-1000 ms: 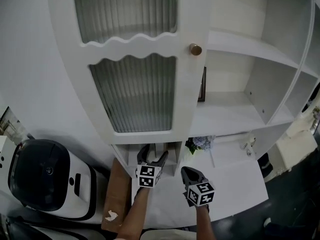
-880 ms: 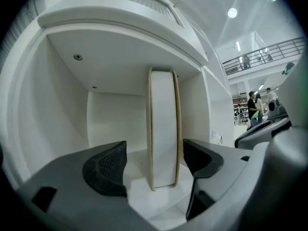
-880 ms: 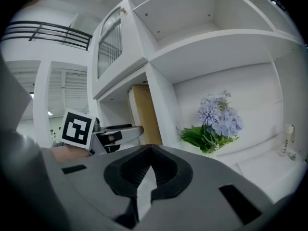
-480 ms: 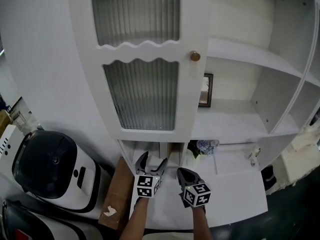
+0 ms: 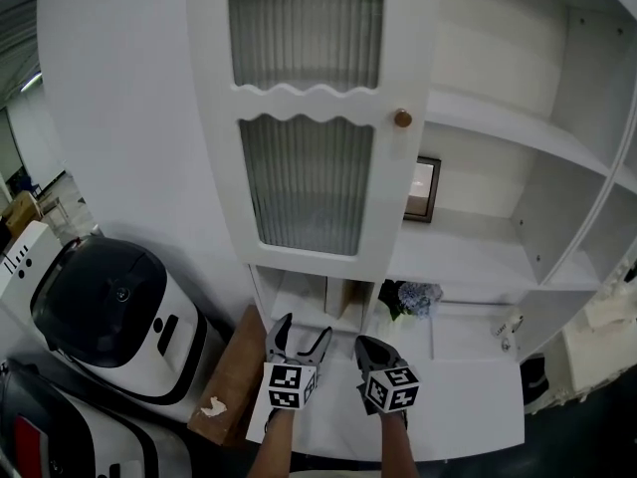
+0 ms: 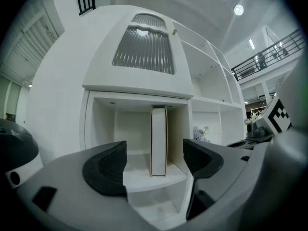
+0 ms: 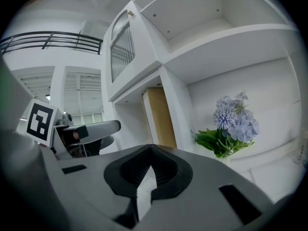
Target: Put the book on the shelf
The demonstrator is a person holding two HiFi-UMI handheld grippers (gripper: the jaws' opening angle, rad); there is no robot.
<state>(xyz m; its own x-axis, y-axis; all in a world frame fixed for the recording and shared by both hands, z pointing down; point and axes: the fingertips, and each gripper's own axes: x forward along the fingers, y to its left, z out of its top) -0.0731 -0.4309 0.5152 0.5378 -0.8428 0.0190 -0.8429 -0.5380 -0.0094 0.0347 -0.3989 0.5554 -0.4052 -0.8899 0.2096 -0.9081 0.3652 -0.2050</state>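
Note:
A white-spined book [image 6: 159, 141] stands upright in the low compartment under the cabinet's glass door, against that compartment's right wall. In the head view the book [image 5: 336, 296] shows as a thin pale slab. The right gripper view shows the book's tan cover [image 7: 159, 117]. My left gripper [image 6: 154, 165] is open and empty, a little in front of the book and pointed at it; in the head view the left gripper [image 5: 304, 327] hovers above the white ledge. Beside it, my right gripper [image 5: 368, 344] is shut on nothing, and the right gripper [image 7: 149, 170] faces the open shelves.
The white cabinet has a ribbed glass door with a brass knob [image 5: 402, 119]. A framed picture [image 5: 426, 189] leans on the open shelf, and blue flowers [image 5: 411, 298] and a small white figure [image 5: 508, 327] stand below. A black-and-white machine [image 5: 109, 312] and a brown board [image 5: 221, 391] are at left.
The head view has swung, so the cabinet now sits further right in it. Both grippers have dropped slightly lower in the view, their jaws unchanged. The book has not moved.

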